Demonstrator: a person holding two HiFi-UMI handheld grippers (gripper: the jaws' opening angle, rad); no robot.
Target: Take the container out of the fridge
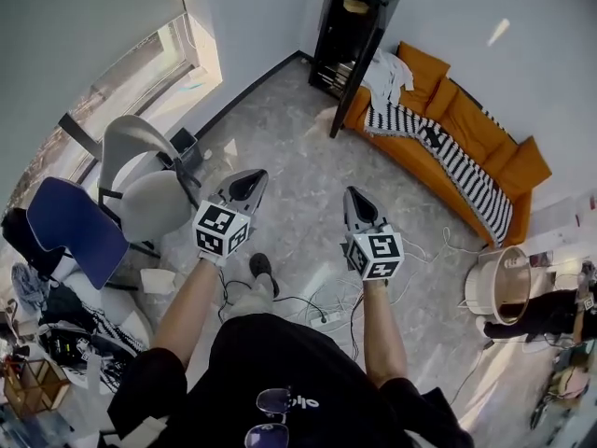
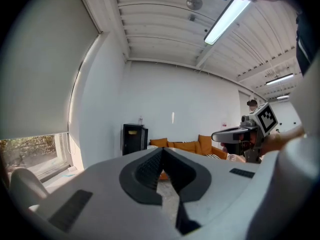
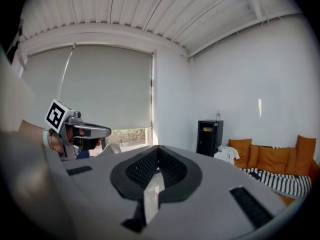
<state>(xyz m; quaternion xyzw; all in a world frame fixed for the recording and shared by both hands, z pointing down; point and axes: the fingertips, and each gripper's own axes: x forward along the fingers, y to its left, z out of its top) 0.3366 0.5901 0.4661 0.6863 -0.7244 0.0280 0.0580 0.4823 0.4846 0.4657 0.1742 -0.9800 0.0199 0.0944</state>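
A tall black fridge (image 1: 350, 26) stands against the far wall beside the sofa, and it also shows as the fridge (image 2: 134, 139) and the fridge (image 3: 209, 138) in the two gripper views. A small yellowish thing (image 1: 355, 6) sits in its upper part; I cannot tell what it is. My left gripper (image 1: 250, 177) and right gripper (image 1: 353, 194) are held side by side over the floor, pointing toward the fridge and far short of it. The left gripper (image 2: 162, 150) is shut with nothing in it. The right gripper (image 3: 158, 149) is also shut and holds nothing.
An orange sofa (image 1: 466, 129) with a striped blanket (image 1: 448, 152) runs along the right wall. A grey chair (image 1: 140, 171) and a blue chair (image 1: 75, 231) stand at the left by the window. Cables (image 1: 326, 311) lie on the floor near my feet. A round white tub (image 1: 499, 287) is at the right.
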